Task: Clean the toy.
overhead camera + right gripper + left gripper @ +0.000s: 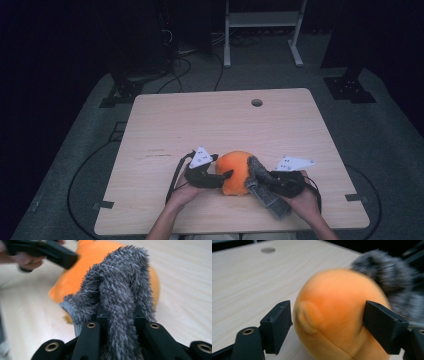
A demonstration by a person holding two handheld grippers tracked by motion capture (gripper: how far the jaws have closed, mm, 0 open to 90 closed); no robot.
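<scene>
The right tongs clamp the fuzzy grey sock; the left tongs stand apart around the round orange plush toy, which could roll off the bench.

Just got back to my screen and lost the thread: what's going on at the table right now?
A person is working at a wooden table with a gripper in each hand. The right gripper is shut on a fuzzy grey cloth, which is draped over the far side of an orange plush toy near the table's front edge. The left gripper is at the toy's other side, its jaws astride the orange body; one jaw stands clear of it, so it looks open rather than gripping.
</scene>
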